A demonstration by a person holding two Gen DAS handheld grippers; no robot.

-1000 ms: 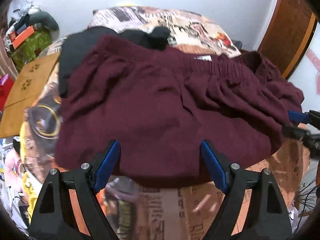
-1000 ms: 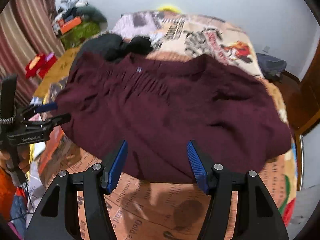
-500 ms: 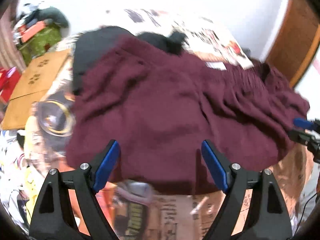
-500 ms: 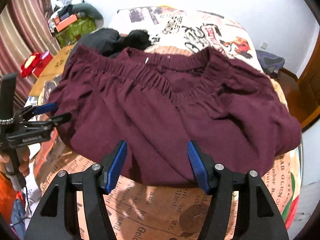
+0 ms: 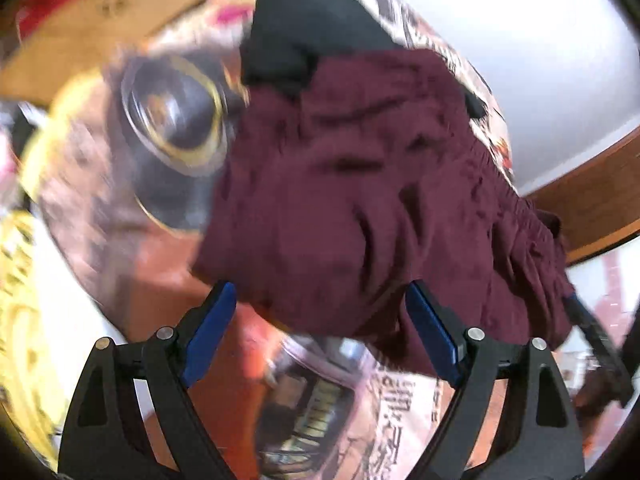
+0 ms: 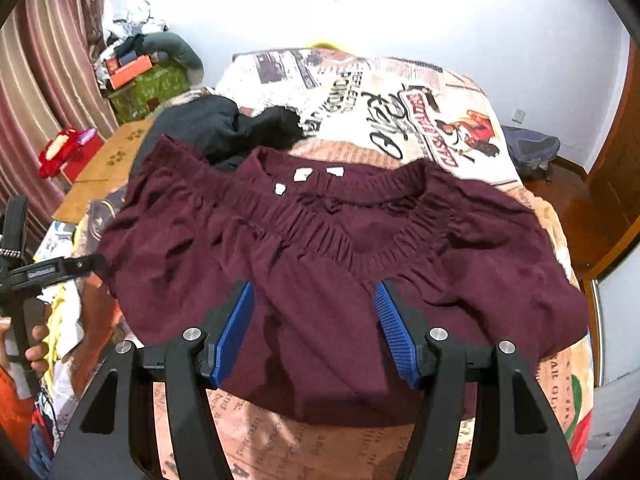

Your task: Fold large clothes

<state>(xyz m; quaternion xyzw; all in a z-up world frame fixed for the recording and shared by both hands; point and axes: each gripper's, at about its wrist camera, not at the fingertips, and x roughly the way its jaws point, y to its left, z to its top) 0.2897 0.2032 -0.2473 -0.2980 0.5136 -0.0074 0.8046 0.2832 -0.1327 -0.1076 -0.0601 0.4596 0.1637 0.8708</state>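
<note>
A maroon garment (image 6: 328, 272) with an elastic waistband lies folded and wrinkled on the printed bedspread (image 6: 392, 96). It also shows in the blurred left wrist view (image 5: 360, 200). My left gripper (image 5: 320, 320) is open, its blue pads just short of the garment's near-left edge. My right gripper (image 6: 316, 320) is open over the garment's near edge, holding nothing. The left gripper shows in the right wrist view (image 6: 60, 268) at the garment's left edge.
Black clothing (image 6: 232, 128) lies behind the maroon garment. A cardboard sheet (image 6: 104, 168), a red toy (image 6: 64, 148) and a cluttered green box (image 6: 148, 84) stand left of the bed. A wooden door (image 6: 616, 168) is at the right.
My left gripper has swung sharply left and tilted, so its view is blurred and rotated. My right gripper has moved forward over the garment's near edge. Both stay open.
</note>
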